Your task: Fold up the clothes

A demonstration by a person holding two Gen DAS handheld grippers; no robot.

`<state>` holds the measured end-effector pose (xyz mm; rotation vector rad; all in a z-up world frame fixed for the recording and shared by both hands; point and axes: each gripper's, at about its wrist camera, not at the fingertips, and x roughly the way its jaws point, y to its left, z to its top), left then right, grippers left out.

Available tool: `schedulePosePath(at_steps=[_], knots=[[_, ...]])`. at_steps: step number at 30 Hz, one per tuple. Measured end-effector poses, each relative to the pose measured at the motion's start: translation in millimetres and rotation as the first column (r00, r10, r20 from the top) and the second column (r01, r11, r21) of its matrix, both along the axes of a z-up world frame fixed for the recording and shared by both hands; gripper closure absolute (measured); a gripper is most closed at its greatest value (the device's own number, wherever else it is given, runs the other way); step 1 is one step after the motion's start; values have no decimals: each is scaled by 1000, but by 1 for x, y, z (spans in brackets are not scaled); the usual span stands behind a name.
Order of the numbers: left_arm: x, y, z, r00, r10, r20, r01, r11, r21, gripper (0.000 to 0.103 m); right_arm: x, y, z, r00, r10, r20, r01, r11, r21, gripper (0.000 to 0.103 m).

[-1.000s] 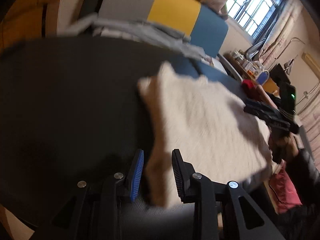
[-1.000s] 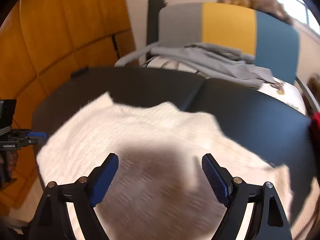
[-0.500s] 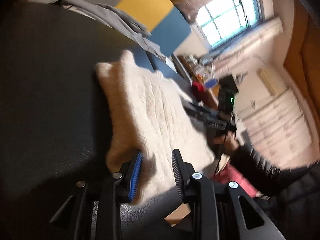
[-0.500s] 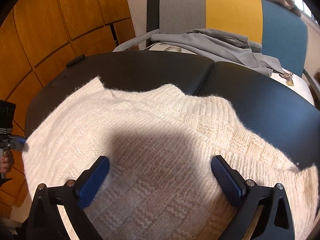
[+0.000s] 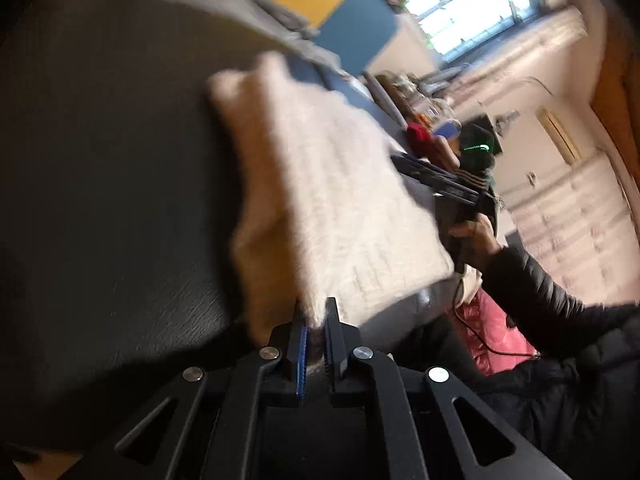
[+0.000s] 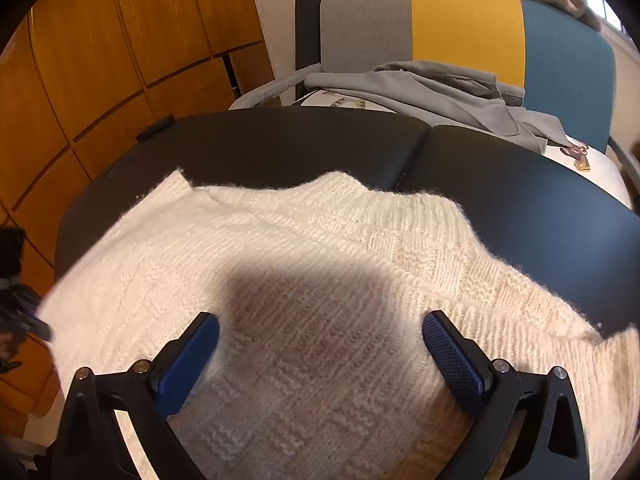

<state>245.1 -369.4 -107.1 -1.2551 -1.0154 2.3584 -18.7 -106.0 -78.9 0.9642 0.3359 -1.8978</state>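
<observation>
A cream knitted sweater (image 6: pixel 320 280) lies spread on a black padded table (image 6: pixel 280 148). My right gripper (image 6: pixel 320 344) is open wide just above the sweater's middle, holding nothing. In the left wrist view the sweater (image 5: pixel 340 184) lies on the table (image 5: pixel 100 180), and my left gripper (image 5: pixel 315 330) is shut on its near edge at the table's front. The right gripper (image 5: pixel 436 178) shows there too, over the sweater's far side.
A grey garment (image 6: pixel 436 88) lies on a grey, yellow and blue chair (image 6: pixel 468 28) behind the table. Wooden panels (image 6: pixel 120 40) stand to the left. A window (image 5: pixel 468 4) and a pink item (image 5: pixel 492 332) lie past the table's right side.
My left gripper has closed on the sweater's near edge; it was open around it before. My right gripper has stayed open and moved lower over the sweater.
</observation>
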Motion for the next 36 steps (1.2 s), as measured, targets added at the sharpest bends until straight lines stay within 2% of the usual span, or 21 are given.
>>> schedulePosePath(at_steps=[1, 3, 5, 7, 9, 13, 17, 21, 24, 25, 26, 29, 33, 36], knots=[[2, -4, 1, 1000, 20, -5, -20, 1000, 5, 93, 0, 0, 0, 1000, 1, 2, -1, 1000, -2, 0], [0, -10, 7, 998, 51, -29, -52, 999, -6, 82, -1, 1, 0, 1000, 0, 3, 0, 1000, -4, 0], [-6, -21, 16, 994, 91, -63, -91, 996, 3, 80, -1, 1, 0, 1000, 0, 2, 0, 1000, -4, 0], [-20, -35, 24, 988, 126, -89, -126, 992, 5, 72, 0, 0, 0, 1000, 0, -1, 0, 1000, -4, 0], [-42, -46, 30, 985, 142, -100, -145, 989, -23, 72, 0, 1, 0, 1000, -1, -2, 1, 1000, -5, 0], [-100, -59, 35, 988, 133, -81, -139, 988, -68, 69, 1, 1, 1, 1000, -1, -4, 1, 1000, -9, 0], [-152, -54, 29, 996, 88, -31, -92, 987, -132, 69, 0, 2, 1, 1000, 0, 2, 0, 1000, -16, 0], [-172, -51, 22, 999, 43, 9, -41, 984, -173, 69, 0, 2, 1, 1000, 1, 8, -1, 1000, -15, 0], [-181, -44, 22, 999, 37, 9, -35, 983, -181, 74, 0, 2, 2, 1000, 1, 8, -1, 1000, -16, 0], [-184, -42, 25, 999, 49, 0, -48, 979, -199, 91, 0, 2, 2, 1000, 0, 8, 0, 1000, -12, 0], [-185, -41, 28, 998, 66, -7, -66, 973, -221, 97, 0, 2, 3, 1000, 0, 9, 0, 1000, -9, 0], [-178, -40, 38, 993, 117, -31, -121, 954, -274, 97, 4, 3, 12, 1000, -7, -16, 7, 1000, 0, 0], [-167, -45, 42, 983, 178, -46, -184, 935, -304, 97, 10, 27, 31, 994, -38, -107, 37, 999, -13, 0], [-172, -42, 31, 981, 196, -9, -186, 918, -349, 97, -3, 49, 19, 989, -116, -93, 120, 992, 39, 0]])
